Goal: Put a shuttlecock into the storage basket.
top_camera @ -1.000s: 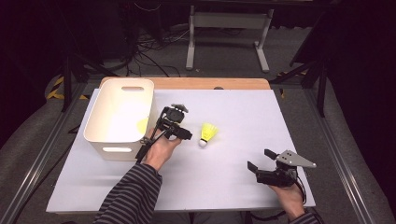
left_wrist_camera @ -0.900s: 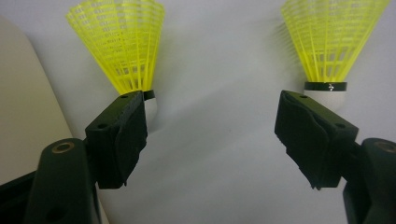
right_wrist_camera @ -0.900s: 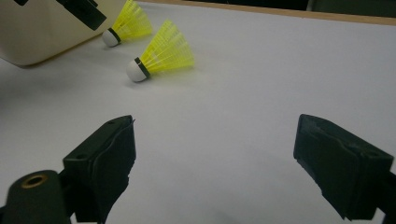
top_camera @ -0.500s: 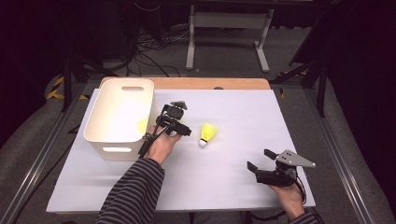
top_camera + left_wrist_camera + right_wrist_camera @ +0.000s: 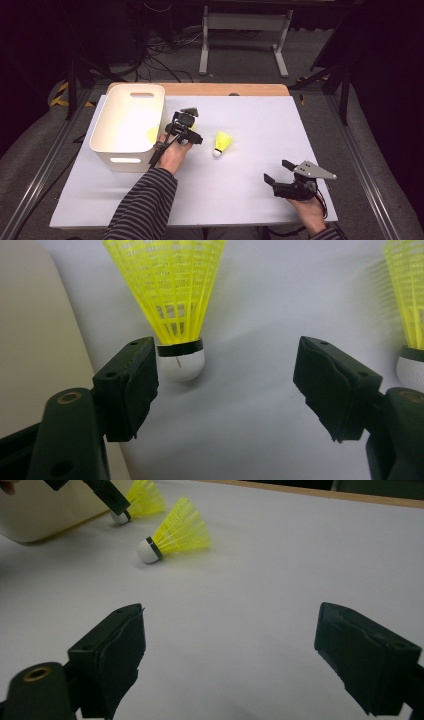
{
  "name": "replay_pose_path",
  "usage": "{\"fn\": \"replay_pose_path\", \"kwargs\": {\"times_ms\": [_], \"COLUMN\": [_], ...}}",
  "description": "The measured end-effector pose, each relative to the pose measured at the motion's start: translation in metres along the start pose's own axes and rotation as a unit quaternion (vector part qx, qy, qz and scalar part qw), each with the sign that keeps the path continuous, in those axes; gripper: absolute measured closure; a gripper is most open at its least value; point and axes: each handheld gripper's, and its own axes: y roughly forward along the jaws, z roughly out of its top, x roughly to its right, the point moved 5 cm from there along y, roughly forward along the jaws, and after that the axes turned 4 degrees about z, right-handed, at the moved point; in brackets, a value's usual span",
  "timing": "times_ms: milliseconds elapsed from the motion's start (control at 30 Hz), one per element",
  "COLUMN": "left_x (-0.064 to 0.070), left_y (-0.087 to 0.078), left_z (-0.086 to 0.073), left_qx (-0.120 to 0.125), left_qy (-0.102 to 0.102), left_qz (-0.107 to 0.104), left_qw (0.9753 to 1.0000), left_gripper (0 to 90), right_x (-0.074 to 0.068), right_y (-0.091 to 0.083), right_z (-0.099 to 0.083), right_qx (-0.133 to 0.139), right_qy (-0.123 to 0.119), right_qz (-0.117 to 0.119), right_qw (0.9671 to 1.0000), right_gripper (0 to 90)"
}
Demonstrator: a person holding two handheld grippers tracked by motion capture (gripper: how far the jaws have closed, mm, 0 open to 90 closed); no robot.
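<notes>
My left tool hangs just beside the white bin on the bench, its jaws spread wide and gripping nothing. In the left gripper view, a yellow shuttlecock lies on the white surface with its white cork close to one jaw, off-centre in the gap, not pinched. A second yellow shuttlecock lies on the bench a little way from that tool, well apart from my right tool. That one rests low near the bench's front edge, jaws likewise released, empty.
</notes>
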Motion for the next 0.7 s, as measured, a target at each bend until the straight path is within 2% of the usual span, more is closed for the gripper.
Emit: {"fn": "replay_pose_path", "kwargs": {"times_ms": [700], "left_x": [-0.005], "left_y": [0.014], "left_z": [0.002], "left_qx": [-0.014], "left_qy": [-0.029], "left_qz": [0.005], "left_qw": [0.9995], "left_gripper": [34.4], "right_x": [0.000], "right_y": [0.000], "right_z": [0.000], "right_qx": [0.000], "right_qy": [-0.001], "right_qz": [0.002], "right_qw": [1.0000], "right_gripper": [13.3]}}
